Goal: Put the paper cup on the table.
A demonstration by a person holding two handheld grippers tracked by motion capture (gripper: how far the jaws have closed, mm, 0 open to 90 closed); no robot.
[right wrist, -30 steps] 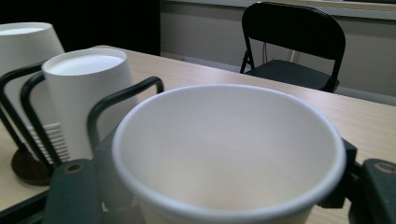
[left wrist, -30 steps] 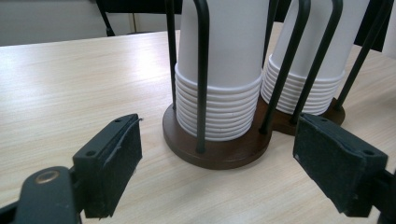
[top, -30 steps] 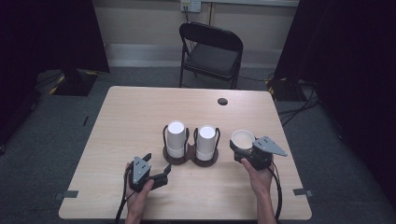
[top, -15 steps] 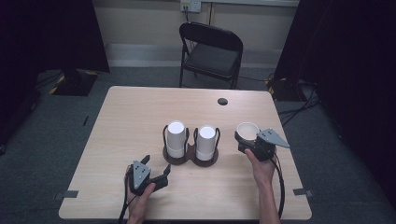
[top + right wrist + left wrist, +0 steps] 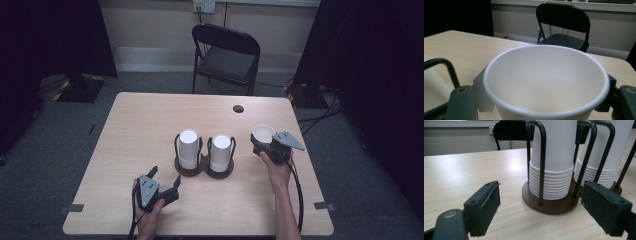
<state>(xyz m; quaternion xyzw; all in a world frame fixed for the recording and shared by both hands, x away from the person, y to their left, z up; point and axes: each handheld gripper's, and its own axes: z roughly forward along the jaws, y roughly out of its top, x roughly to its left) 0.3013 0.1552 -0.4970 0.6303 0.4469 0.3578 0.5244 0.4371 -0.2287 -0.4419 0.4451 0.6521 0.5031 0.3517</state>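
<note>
Two dark wire holders stand side by side at mid-table, each with a tall stack of white paper cups: the left stack [image 5: 189,145] [image 5: 554,157] and the right stack [image 5: 221,150] [image 5: 616,150]. My left gripper [image 5: 165,175] [image 5: 541,192] lies low on the table just in front of the left holder's brown base [image 5: 549,206], open with nothing between its pads. To the right of the holders, my right gripper [image 5: 263,142] [image 5: 545,85] is shut on a single upright white cup [image 5: 263,133] [image 5: 546,75]. Its jaws have just been opening slightly, and the cup still sits between them.
A black folding chair [image 5: 227,52] [image 5: 564,22] stands beyond the table's far edge. A small dark cable hole [image 5: 238,108] sits near the far right of the wooden table [image 5: 140,125]. Cables trail from both grippers off the near edge.
My right gripper has carried the single cup away from the holders, toward the far right of the table. The left gripper has stayed in place.
</note>
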